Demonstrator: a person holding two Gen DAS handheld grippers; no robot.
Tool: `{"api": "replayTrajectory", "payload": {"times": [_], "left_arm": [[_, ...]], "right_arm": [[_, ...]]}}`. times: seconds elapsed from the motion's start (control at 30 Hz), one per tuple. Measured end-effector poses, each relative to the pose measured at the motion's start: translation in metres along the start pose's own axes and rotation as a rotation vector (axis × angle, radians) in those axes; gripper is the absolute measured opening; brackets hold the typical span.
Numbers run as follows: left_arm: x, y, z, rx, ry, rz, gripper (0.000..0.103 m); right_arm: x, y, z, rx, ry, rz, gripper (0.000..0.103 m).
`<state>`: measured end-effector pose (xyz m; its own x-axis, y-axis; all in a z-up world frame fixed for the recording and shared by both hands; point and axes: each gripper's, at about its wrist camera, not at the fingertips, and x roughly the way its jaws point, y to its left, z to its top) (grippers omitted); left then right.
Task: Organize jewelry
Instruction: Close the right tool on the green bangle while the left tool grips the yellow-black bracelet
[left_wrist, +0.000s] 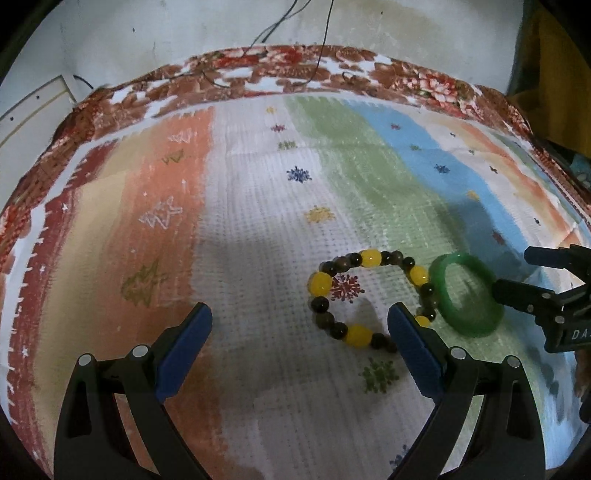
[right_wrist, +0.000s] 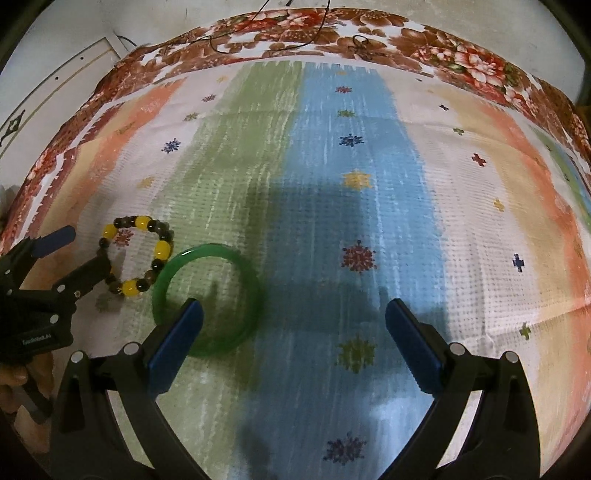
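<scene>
A beaded bracelet of yellow and dark brown beads lies flat on the striped cloth, and it also shows in the right wrist view. A green bangle lies flat just to its right, touching or nearly touching it, and it also shows in the right wrist view. My left gripper is open and empty; its right finger covers part of the beaded bracelet's near right side. My right gripper is open and empty; its left finger sits over the bangle's near rim.
The jewelry lies on a striped cloth with small star patterns, spread over a floral cover. A white wall and thin black cables are at the back. The left gripper shows at the left edge in the right wrist view.
</scene>
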<state>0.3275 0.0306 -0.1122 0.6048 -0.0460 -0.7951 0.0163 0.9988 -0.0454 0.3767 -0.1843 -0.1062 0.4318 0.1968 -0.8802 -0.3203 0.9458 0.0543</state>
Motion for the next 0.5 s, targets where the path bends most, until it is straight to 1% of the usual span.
{"api": "replayTrajectory", "payload": {"times": [0.1,0.27,0.4,0.43,0.47,0.5], "left_arm": [[0.007,-0.003,0.002,0.012,0.021,0.012,0.094],[0.014,-0.008,0.003,0.046,0.033,0.029,0.094],[0.014,-0.007,0.003,0.042,0.034,0.021,0.094],[0.014,-0.006,0.003,0.04,0.033,0.012,0.091],[0.013,-0.006,0.003,0.047,0.027,-0.001,0.083],[0.012,-0.007,0.003,0.055,0.023,-0.012,0.082]], "right_arm": [[0.007,0.0,0.001,-0.007,0.007,-0.008,0.098],[0.015,0.005,0.003,-0.043,-0.003,-0.037,0.098],[0.018,0.008,0.002,-0.073,-0.01,-0.057,0.098],[0.018,0.008,0.001,-0.073,-0.011,-0.057,0.098],[0.018,0.008,0.001,-0.073,-0.01,-0.058,0.097],[0.019,0.008,0.002,-0.082,-0.006,-0.059,0.096]]}}
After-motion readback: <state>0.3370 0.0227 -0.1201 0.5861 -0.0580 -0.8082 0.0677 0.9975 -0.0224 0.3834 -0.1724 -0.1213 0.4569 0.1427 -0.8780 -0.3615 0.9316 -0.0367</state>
